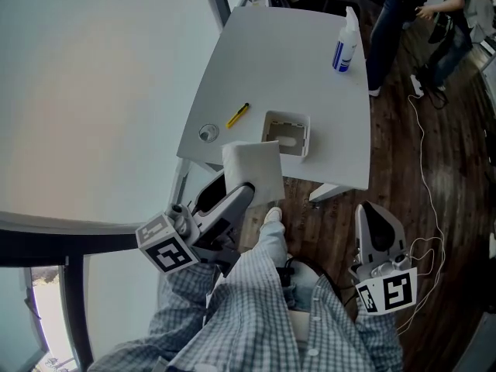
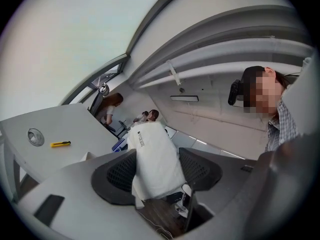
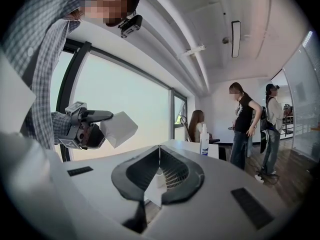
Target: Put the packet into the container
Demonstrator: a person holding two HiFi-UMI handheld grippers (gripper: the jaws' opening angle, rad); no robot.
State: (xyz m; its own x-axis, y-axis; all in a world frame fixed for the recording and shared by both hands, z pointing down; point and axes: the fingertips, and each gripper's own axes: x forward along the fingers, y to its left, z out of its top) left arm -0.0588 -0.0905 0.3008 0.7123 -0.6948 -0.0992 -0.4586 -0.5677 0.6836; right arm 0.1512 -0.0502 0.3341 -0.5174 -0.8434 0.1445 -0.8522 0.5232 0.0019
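An office: white table (image 1: 279, 53); tall windows (image 3: 137, 91); seated person (image 3: 196, 126) at a desk; wood floor (image 1: 442, 153).

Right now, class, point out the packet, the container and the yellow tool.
packet (image 1: 252, 169), head view, middle of its white face.
container (image 1: 305, 136), head view, its right wall.
yellow tool (image 1: 237, 115), head view, mid-body.

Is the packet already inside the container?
No, the left gripper holds the packet in the air, outside the container.
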